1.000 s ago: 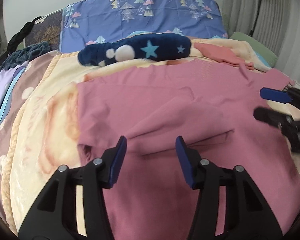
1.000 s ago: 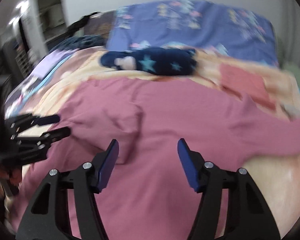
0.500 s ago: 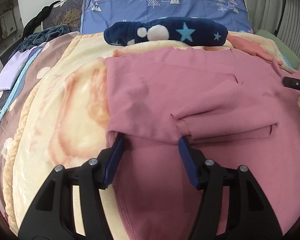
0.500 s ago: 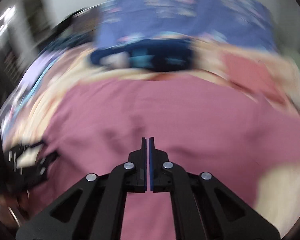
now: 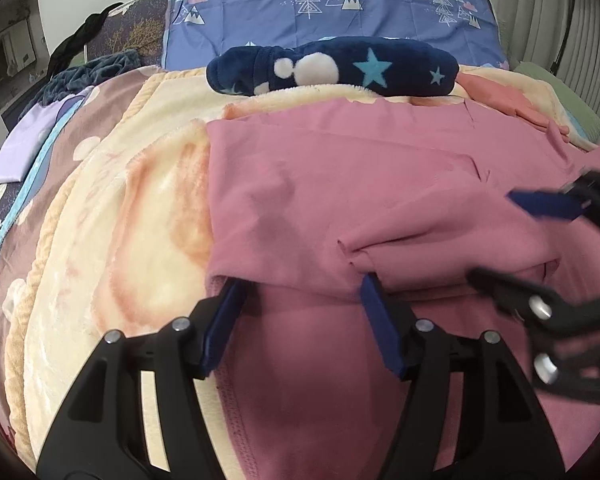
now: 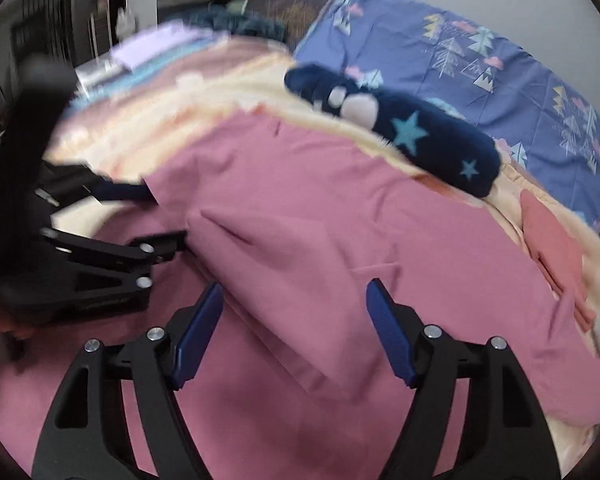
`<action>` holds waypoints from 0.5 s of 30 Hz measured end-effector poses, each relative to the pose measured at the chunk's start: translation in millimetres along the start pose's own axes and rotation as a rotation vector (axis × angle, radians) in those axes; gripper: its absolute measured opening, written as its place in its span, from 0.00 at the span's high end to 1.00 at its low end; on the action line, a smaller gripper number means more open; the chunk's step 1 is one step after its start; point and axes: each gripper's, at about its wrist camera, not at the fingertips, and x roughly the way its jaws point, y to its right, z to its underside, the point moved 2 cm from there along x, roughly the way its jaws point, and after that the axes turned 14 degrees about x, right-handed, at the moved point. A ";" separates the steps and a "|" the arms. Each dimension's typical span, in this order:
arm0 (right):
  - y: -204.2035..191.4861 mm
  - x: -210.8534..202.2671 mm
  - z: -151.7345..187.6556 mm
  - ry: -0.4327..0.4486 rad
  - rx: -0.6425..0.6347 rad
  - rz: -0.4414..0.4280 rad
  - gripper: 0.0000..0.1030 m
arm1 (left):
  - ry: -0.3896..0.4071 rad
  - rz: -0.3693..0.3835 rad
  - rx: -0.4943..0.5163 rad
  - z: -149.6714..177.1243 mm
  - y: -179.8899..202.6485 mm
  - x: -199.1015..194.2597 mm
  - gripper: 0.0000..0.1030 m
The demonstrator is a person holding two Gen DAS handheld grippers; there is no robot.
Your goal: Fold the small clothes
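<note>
Moved since a second ago: my right gripper (image 6: 292,330) has swung in beside my left gripper (image 5: 300,316). Item: pink garment (image 5: 340,200), flat on the cream blanket (image 5: 140,220), one flap folded over. Both jaws opening, astride the flap's edge (unclamped). Step: mid-fold. Next: pinch the edge, carry across.

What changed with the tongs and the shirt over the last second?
The left tongs dropped to the folded edge of the pink shirt, and their jaws are opening with that edge between them. The right tongs snapped shut, then are reopening, swinging in beside the left ones over the fold. The star pillow stayed put.
</note>
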 end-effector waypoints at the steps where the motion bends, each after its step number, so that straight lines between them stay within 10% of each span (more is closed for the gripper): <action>1: -3.7 9.0 0.2 -0.020 -0.009 0.021 0.67 | -0.001 0.000 -0.001 0.4 -0.9 0.4 0.38; 2: -0.3 14.6 -1.3 -0.038 0.009 0.037 0.96 | 0.001 0.000 -0.001 1.0 -0.9 0.2 0.38; 9: 172.3 -33.3 25.8 -0.029 0.804 0.032 0.86 | 0.019 -0.011 0.010 2.0 0.1 0.9 0.38; 15: 210.2 -44.4 61.5 -0.063 0.863 -0.021 0.78 | 0.042 0.000 0.028 -1.3 7.2 -9.5 0.40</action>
